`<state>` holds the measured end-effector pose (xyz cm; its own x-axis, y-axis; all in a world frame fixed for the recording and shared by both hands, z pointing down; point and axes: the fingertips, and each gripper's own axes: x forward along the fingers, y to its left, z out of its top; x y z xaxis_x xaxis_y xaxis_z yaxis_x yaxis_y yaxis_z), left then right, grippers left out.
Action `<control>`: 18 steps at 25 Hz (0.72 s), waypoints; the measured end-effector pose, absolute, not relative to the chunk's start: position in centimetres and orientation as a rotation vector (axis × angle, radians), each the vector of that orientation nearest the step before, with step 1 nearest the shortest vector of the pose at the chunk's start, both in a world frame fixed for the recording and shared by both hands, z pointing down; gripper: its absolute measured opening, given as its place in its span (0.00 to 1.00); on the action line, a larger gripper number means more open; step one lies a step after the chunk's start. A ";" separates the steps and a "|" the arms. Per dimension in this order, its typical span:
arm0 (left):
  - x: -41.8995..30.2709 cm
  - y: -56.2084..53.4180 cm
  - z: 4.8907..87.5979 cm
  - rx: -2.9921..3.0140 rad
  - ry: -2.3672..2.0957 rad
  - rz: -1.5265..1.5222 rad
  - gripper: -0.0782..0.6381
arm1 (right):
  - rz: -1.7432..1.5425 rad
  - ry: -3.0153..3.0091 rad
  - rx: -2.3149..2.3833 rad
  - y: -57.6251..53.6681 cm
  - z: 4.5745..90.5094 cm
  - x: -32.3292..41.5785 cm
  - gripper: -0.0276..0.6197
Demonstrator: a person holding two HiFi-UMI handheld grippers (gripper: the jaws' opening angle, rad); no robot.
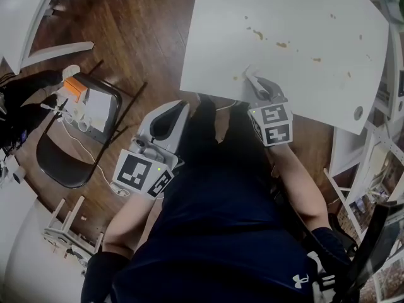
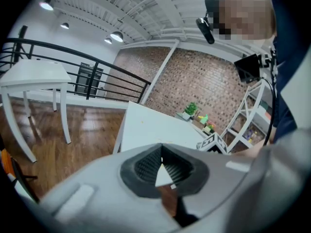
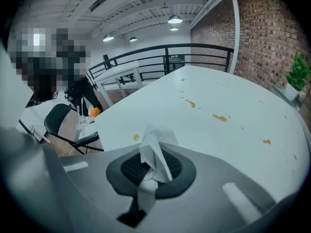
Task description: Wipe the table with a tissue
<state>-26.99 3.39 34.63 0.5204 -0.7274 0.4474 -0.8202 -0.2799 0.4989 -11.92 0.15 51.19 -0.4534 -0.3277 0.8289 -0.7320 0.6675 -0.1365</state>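
The white table (image 1: 303,17) carries several brown stains, the largest (image 1: 258,35) near its middle and a small one (image 1: 236,77) by the near edge. My right gripper (image 1: 257,86) hangs over that near edge, shut on a crumpled white tissue (image 1: 252,81). In the right gripper view the tissue (image 3: 154,152) sticks up from between the jaws, just short of the small stain (image 3: 136,138), with more stains (image 3: 189,103) farther on. My left gripper (image 1: 180,109) is off the table, over the wooden floor; its jaws meet at the tip (image 2: 162,161) with nothing in them.
A black folding chair (image 1: 69,150) with a white box and an orange item stands at the left. Another white table (image 1: 25,11) is at the upper left, a white shelf unit (image 1: 372,144) at the right, and a small white stool (image 1: 63,232) at the lower left.
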 end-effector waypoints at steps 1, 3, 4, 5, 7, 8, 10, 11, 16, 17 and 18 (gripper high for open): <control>-27.1 3.4 34.6 2.061 -1.257 0.168 0.11 | 0.624 -2.056 0.815 0.1 51.2 -12.1 0.06; -27.2 3.3 34.6 2.059 -1.258 0.164 0.11 | 0.629 -2.058 0.809 0.1 51.2 -12.3 0.06; -27.2 3.3 34.6 2.058 -1.257 0.163 0.11 | 0.630 -2.059 0.806 0.1 51.2 -12.4 0.06; -27.3 3.3 34.6 2.057 -1.257 0.163 0.11 | 0.630 -2.060 0.803 0.1 51.2 -12.5 0.06; -27.5 3.3 34.7 2.054 -1.258 0.163 0.11 | 0.629 -2.061 0.797 0.0 51.2 -12.8 0.06; -27.5 3.3 34.7 2.053 -1.259 0.163 0.11 | 0.629 -2.062 0.794 0.0 51.2 -13.0 0.06; -27.7 3.3 34.7 2.051 -1.262 0.162 0.11 | 0.628 -2.066 0.786 0.0 51.2 -13.3 0.06; -27.7 3.2 34.7 2.051 -1.262 0.161 0.11 | 0.628 -2.068 0.782 0.0 51.2 -13.5 0.06; -28.0 3.0 34.7 2.051 -1.265 0.161 0.11 | 0.629 -2.074 0.766 0.1 51.2 -14.3 0.06; -28.1 2.9 34.7 2.051 -1.265 0.161 0.11 | 0.629 -2.075 0.764 0.2 51.2 -14.4 0.06; -28.2 2.9 34.7 2.050 -1.266 0.161 0.11 | 0.630 -2.076 0.762 0.2 51.2 -14.6 0.06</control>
<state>-28.22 2.93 34.68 0.5121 -0.7332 0.4473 -0.8219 -0.2672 0.5030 -14.58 0.22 51.20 -0.4831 -0.2943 0.8246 -0.7027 0.6921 -0.1647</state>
